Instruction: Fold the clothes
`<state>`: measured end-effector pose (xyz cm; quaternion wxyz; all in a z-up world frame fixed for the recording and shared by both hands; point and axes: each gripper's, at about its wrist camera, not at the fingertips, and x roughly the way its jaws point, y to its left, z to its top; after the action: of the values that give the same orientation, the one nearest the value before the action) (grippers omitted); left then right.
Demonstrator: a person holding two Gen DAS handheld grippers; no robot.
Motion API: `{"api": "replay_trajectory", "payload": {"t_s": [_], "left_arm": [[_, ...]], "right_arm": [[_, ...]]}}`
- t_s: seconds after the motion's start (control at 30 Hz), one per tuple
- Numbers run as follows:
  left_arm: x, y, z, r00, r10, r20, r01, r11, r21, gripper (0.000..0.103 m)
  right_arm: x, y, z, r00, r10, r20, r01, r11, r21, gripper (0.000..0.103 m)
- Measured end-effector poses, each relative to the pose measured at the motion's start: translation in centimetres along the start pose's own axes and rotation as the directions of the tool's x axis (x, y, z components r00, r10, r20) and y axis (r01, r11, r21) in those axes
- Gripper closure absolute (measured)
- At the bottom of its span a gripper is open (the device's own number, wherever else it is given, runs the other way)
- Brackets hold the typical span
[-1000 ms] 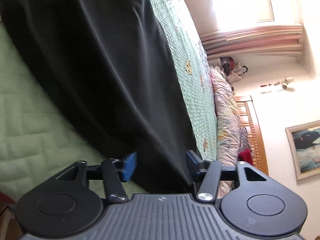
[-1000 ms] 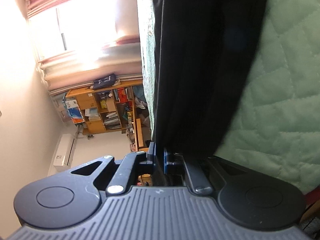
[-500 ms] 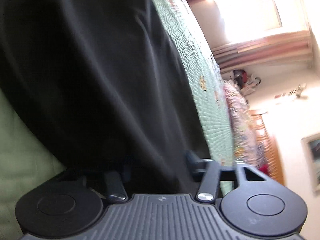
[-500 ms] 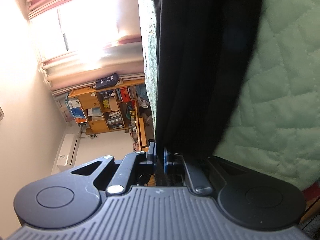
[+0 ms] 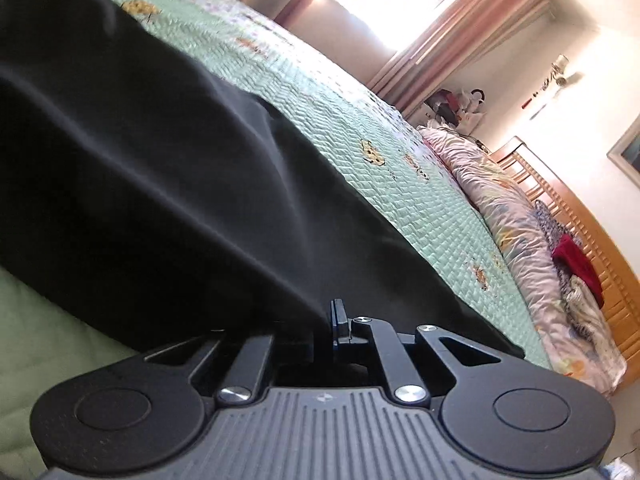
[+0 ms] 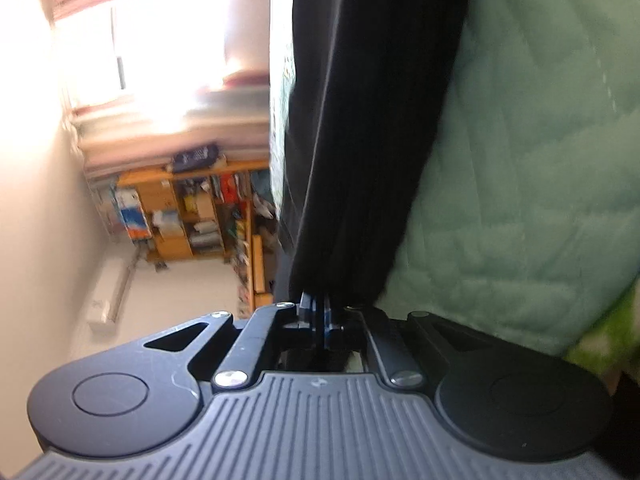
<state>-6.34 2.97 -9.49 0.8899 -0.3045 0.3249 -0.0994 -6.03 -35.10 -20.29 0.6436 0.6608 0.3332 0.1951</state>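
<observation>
A black garment [image 5: 140,168] lies spread over the green quilted bed cover [image 5: 400,176]. My left gripper [image 5: 324,320] is shut on the garment's near edge; one blue fingertip [image 5: 338,316] shows, the other is under the cloth. In the right wrist view the same black garment [image 6: 376,120] stretches away in taut pleats, and my right gripper [image 6: 316,312] is shut on its edge with the blue pads pressed together. The green cover [image 6: 540,160] fills the right side of that view.
A floral duvet [image 5: 516,216] and a red cloth [image 5: 576,260] lie along the wooden headboard [image 5: 580,216]. A bright curtained window [image 5: 384,4] is at the far wall. A cluttered wooden bookshelf [image 6: 192,208] and a wall air conditioner [image 6: 108,296] stand beyond the bed.
My left gripper went from open around the garment's edge to shut on it and has rotated, so the bed now looks more level. The right gripper stayed shut and shifted slightly.
</observation>
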Motion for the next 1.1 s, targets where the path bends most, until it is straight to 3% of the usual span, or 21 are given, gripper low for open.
{"api": "replay_trajectory", "payload": {"t_s": [0.1, 0.2, 0.27, 0.43, 0.53, 0.6, 0.7, 0.8, 0.97, 1.0, 1.03, 1.1], "left_arm": [[0.0, -0.1, 0.4, 1.0, -0.01, 0.001, 0.01, 1.0, 0.006, 0.096], [-0.2, 0.2, 0.0, 1.0, 0.0, -0.011, 0.001, 1.0, 0.018, 0.096], [-0.2, 0.6, -0.4, 1.0, 0.009, -0.025, -0.009, 1.0, 0.016, 0.096], [0.9, 1.4, -0.9, 0.998, 0.027, -0.057, -0.027, 1.0, 0.002, 0.096], [1.4, 1.6, -1.0, 0.997, 0.028, -0.07, -0.029, 0.999, -0.016, 0.096], [1.4, 1.7, -0.8, 0.997, 0.021, -0.074, -0.023, 0.999, -0.027, 0.096], [1.4, 1.6, -0.5, 0.997, 0.011, -0.079, -0.014, 0.999, -0.044, 0.096], [1.7, 1.3, -0.4, 0.996, 0.014, -0.083, -0.018, 0.999, -0.046, 0.096], [2.0, 1.2, -0.2, 0.995, 0.019, -0.097, -0.024, 0.998, -0.05, 0.095], [2.1, 1.1, -0.2, 0.995, 0.02, -0.102, -0.025, 0.998, -0.05, 0.095], [2.1, 1.1, -0.2, 0.994, 0.021, -0.104, -0.026, 0.998, -0.049, 0.095], [2.3, 1.0, -0.1, 0.994, 0.022, -0.109, -0.027, 0.999, -0.047, 0.095]], "right_arm": [[-0.1, 0.3, -0.7, 0.999, -0.039, -0.03, 0.037, 0.998, -0.054, 0.091], [-0.2, 0.8, -1.3, 0.998, -0.054, -0.039, 0.05, 0.993, -0.109, 0.079], [-1.1, 1.1, -1.0, 0.999, -0.049, -0.019, 0.046, 0.99, -0.135, 0.067], [-5.7, 2.0, -0.1, 0.993, -0.052, 0.102, 0.074, 0.971, -0.228, 0.052], [-10.9, 1.9, 0.6, 0.954, -0.103, 0.28, 0.172, 0.957, -0.234, 0.051], [-14.5, 1.2, 1.3, 0.901, -0.153, 0.405, 0.242, 0.954, -0.178, 0.05], [-15.6, 0.8, 2.9, 0.88, -0.143, 0.452, 0.23, 0.962, -0.145, 0.047], [-16.7, 0.5, 4.6, 0.856, -0.134, 0.499, 0.217, 0.97, -0.113, 0.037], [-18.4, -0.1, 7.3, 0.811, -0.122, 0.572, 0.191, 0.98, -0.062, 0.037], [-18.4, -0.1, 7.4, 0.812, -0.114, 0.572, 0.185, 0.98, -0.068, 0.037], [-18.4, -0.1, 7.7, 0.814, -0.117, 0.569, 0.196, 0.977, -0.08, 0.039], [-18.3, -0.1, 8.3, 0.817, -0.124, 0.564, 0.219, 0.97, -0.103, 0.059]]}}
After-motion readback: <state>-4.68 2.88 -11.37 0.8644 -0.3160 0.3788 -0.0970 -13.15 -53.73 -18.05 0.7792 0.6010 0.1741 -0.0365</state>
